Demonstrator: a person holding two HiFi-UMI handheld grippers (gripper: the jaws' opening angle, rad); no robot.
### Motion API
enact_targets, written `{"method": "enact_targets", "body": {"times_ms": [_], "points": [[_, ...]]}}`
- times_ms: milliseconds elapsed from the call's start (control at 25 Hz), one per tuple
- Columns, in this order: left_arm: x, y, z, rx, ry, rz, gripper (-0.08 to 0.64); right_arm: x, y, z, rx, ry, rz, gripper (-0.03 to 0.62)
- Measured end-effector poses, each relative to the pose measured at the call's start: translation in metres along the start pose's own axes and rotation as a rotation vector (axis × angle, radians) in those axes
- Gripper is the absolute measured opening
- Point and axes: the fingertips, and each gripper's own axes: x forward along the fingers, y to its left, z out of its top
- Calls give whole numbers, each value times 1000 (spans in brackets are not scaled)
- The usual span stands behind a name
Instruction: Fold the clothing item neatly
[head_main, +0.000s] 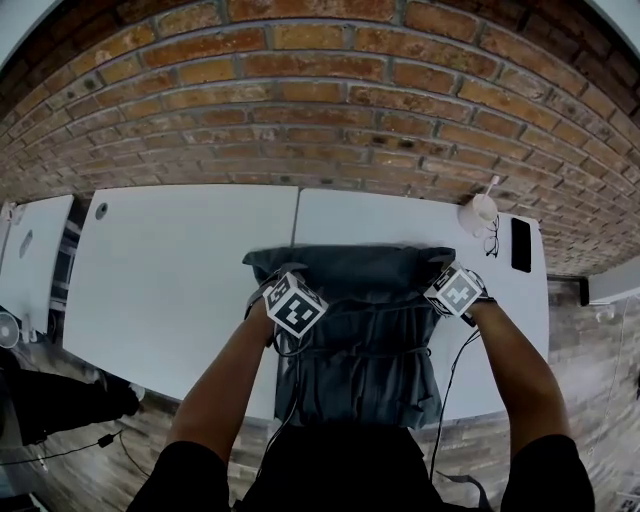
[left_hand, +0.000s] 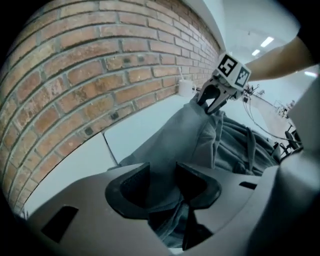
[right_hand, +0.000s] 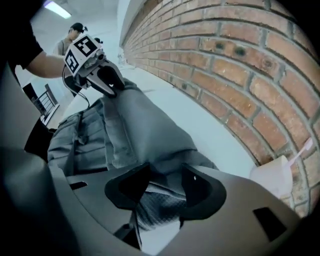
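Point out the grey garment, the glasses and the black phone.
grey garment (head_main: 368, 345): head view, middle of the cloth.
glasses (head_main: 492, 238): head view, the frame.
black phone (head_main: 521, 245): head view, middle of its face.

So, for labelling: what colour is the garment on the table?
Dark grey; the garment shows best in the head view.

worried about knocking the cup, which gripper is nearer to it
Right. The right gripper sits at the garment corner near the cup; the left gripper is across the garment.

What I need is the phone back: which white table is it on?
The rightmost table: the phone lies at its right end, beside the glasses and cup. None shows on the other tables.
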Motion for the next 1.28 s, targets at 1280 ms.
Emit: {"method": "enact_targets", "body": {"times_ms": [1280], "points": [[-148, -50, -127, -366, -257, 211, 0, -137, 140, -76, 516, -491, -178, 2]]}}
